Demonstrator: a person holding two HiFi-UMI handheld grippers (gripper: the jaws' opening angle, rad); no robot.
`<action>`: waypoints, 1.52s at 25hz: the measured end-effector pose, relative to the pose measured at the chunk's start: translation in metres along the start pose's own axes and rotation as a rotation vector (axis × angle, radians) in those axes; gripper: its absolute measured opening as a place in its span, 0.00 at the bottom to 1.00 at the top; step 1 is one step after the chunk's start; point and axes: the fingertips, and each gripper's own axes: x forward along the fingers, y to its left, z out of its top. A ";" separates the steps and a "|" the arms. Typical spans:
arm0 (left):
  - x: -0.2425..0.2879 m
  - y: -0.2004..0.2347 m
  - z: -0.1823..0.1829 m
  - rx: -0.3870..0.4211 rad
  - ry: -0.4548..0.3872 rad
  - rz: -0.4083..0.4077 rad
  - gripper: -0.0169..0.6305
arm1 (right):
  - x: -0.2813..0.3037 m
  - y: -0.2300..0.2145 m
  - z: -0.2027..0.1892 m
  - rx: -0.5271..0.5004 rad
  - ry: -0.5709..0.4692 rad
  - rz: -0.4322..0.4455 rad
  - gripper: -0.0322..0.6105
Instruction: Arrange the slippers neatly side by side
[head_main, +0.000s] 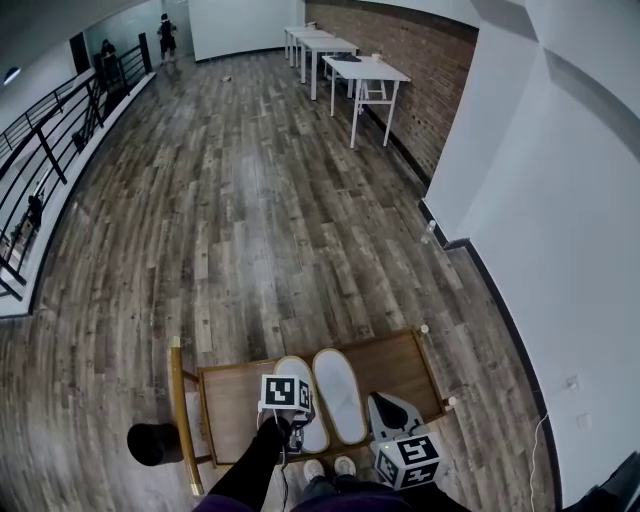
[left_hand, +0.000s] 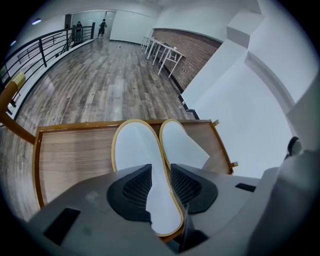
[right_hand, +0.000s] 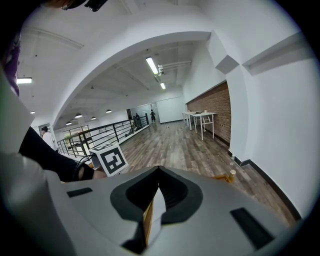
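Your left claw (left_hand: 160, 171) stands open over the low wooden table (left_hand: 70, 160). Its two dark pads are spread apart, and the heel of the left slipper (left_hand: 137, 150) shows in the gap between them. Neither pad presses on the slipper, so it is not gripped. That slipper is white with a tan edge and lies flat on the tabletop with its toe pointing away from you. The right slipper (left_hand: 181, 145) lies just beside it, pointing the same way. Their inner edges run close together along most of their length, and their toes are nearly level. In the head view the pair sits around the middle of the table, and your black sleeve (head_main: 255, 465) reaches down to the left claw's marker cube (head_main: 285, 393), which covers part of the left slipper. Your right claw (right_hand: 159, 169) hangs over the near right part of the table, close to the right slipper's heel but apart from it. Its jaws meet at the tips. A thin sliver of tan and white shows in the slit behind them, and you cannot tell from here what that is. That claw looks out across the plank floor (head_main: 250, 200) toward the white tables (head_main: 365, 75) along the brick wall (head_main: 420, 70).
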 end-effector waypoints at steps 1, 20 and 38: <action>-0.005 -0.002 0.001 0.002 -0.014 -0.005 0.17 | 0.001 0.002 0.000 0.000 0.000 0.006 0.05; -0.142 -0.069 -0.025 0.072 -0.672 -0.014 0.15 | 0.031 0.000 -0.047 0.012 0.124 0.093 0.05; -0.164 -0.022 -0.057 -0.051 -0.724 0.143 0.03 | 0.118 -0.031 -0.109 0.095 0.485 0.152 0.17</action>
